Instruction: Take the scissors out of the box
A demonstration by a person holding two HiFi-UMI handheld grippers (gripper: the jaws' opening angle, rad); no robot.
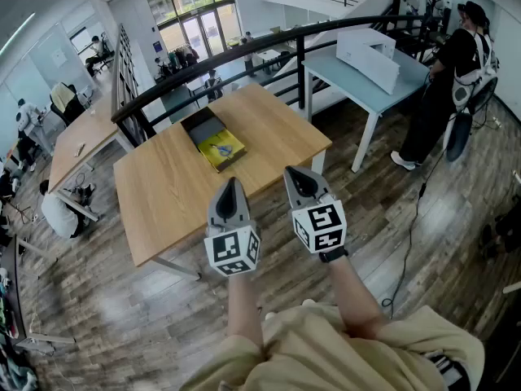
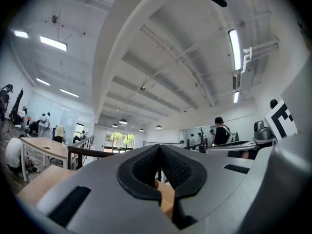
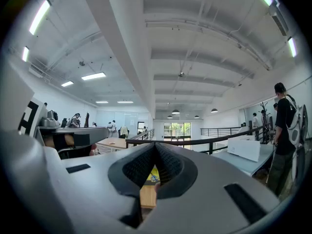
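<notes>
An open box [image 1: 202, 126] with a yellow lining lies near the far edge of the wooden table [image 1: 163, 194]. The scissors [image 1: 221, 148], bluish, rest inside it on the yellow part. My left gripper [image 1: 230, 184] and right gripper [image 1: 295, 173] hover side by side over the table's near edge, short of the box, both shut and holding nothing. In the left gripper view the jaws [image 2: 159, 147] meet at their tips, with only bare table wood behind them. In the right gripper view the jaws [image 3: 155, 144] are also closed, and the yellow lining [image 3: 151, 172] shows through the gap below the tips.
A dark railing [image 1: 244, 51] runs behind the table. At the right stands a light blue table [image 1: 358, 76] bearing a white box [image 1: 370, 55], with a person [image 1: 444, 88] beside it. A cable [image 1: 411, 235] lies on the wooden floor. More tables and people are at the far left.
</notes>
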